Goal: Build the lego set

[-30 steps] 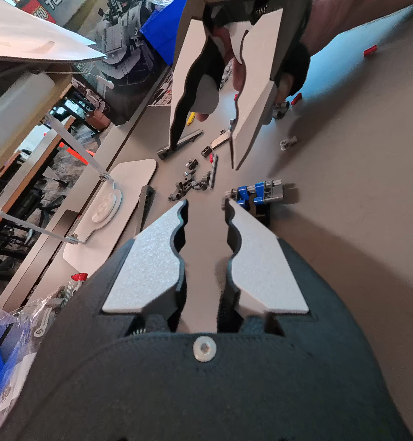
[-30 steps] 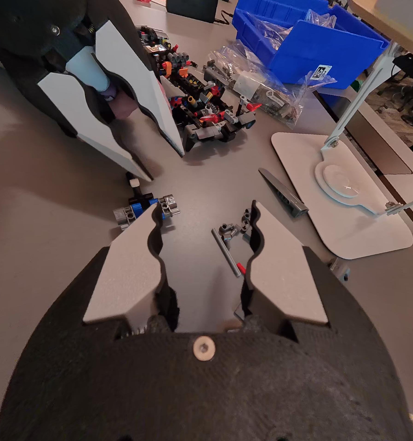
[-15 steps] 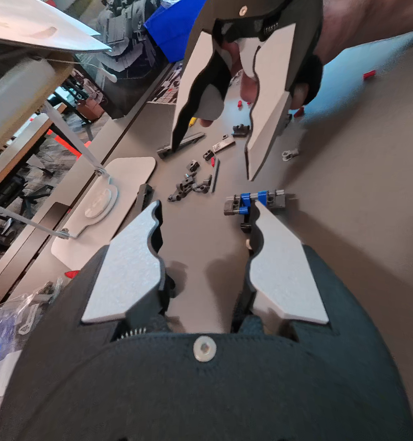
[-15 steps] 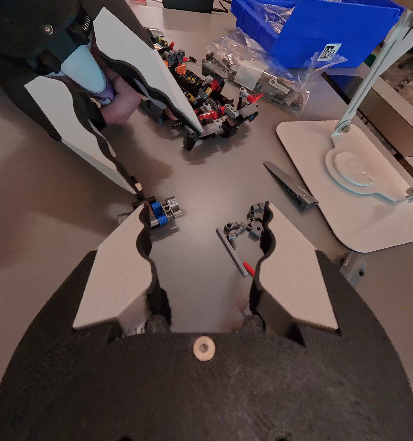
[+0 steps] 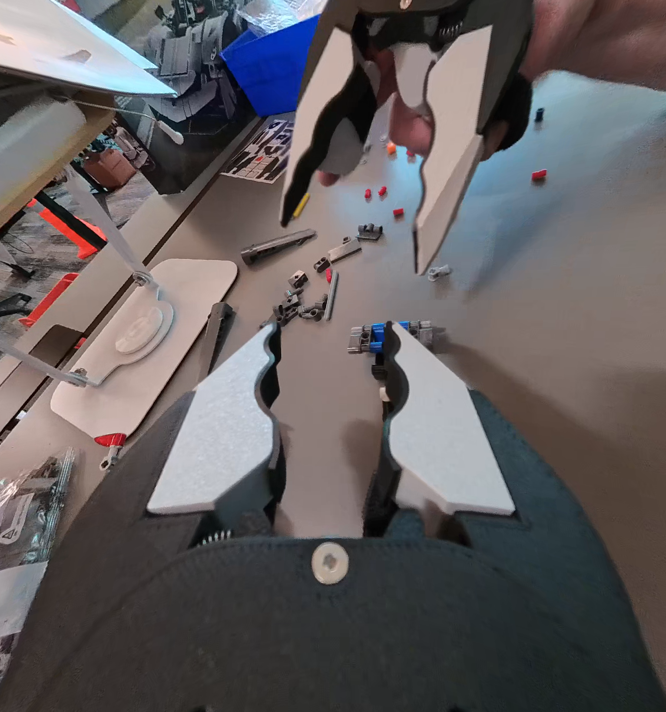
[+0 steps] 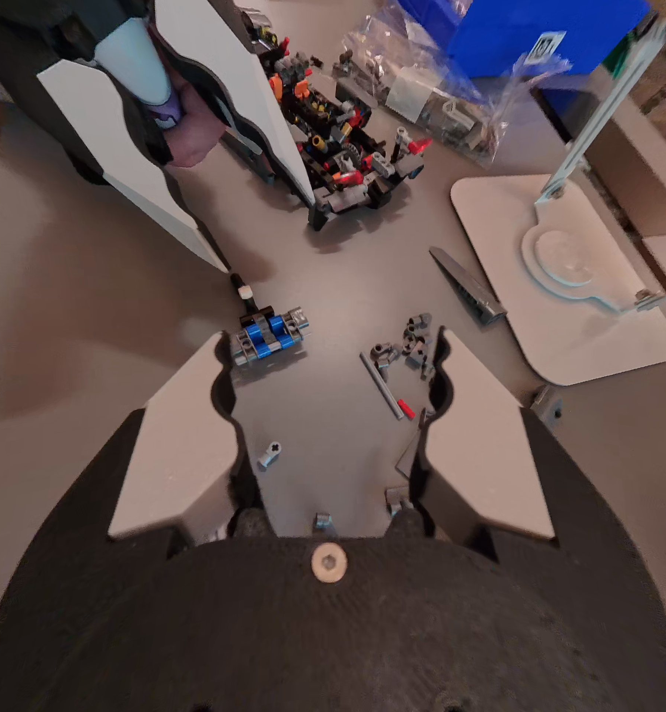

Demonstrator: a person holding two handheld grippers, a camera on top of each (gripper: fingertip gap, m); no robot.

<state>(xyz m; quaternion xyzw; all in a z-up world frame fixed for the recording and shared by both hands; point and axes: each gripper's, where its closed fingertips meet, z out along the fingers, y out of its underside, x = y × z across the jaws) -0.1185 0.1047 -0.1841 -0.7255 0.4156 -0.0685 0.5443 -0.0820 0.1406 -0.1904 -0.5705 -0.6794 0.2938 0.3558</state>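
A small blue and grey Lego sub-assembly (image 5: 366,339) (image 6: 269,339) with a black axle and a white tip lies on the grey table. My left gripper (image 5: 331,331) is open and empty, and its right finger covers part of the sub-assembly. My right gripper (image 6: 331,335) is open and empty above the table, with the sub-assembly just off its left fingertip. Each gripper shows in the other's view, left (image 6: 269,237) and right (image 5: 352,246). A large dark Lego model (image 6: 343,154) stands farther back.
Loose parts lie in the middle: a grey axle (image 6: 381,385) (image 5: 331,294), grey connectors (image 6: 412,343) (image 5: 296,308), a dark panel (image 6: 466,287), a long dark beam (image 5: 277,246), red pins (image 5: 381,192). A white stand base (image 6: 554,277), part bags (image 6: 420,84) and a blue bin (image 6: 535,38) stand beside them.
My left gripper's jaws have opened wider. My right gripper has pulled back and up, so more of the table and loose parts shows between its fingers. The sub-assembly stays on the table.
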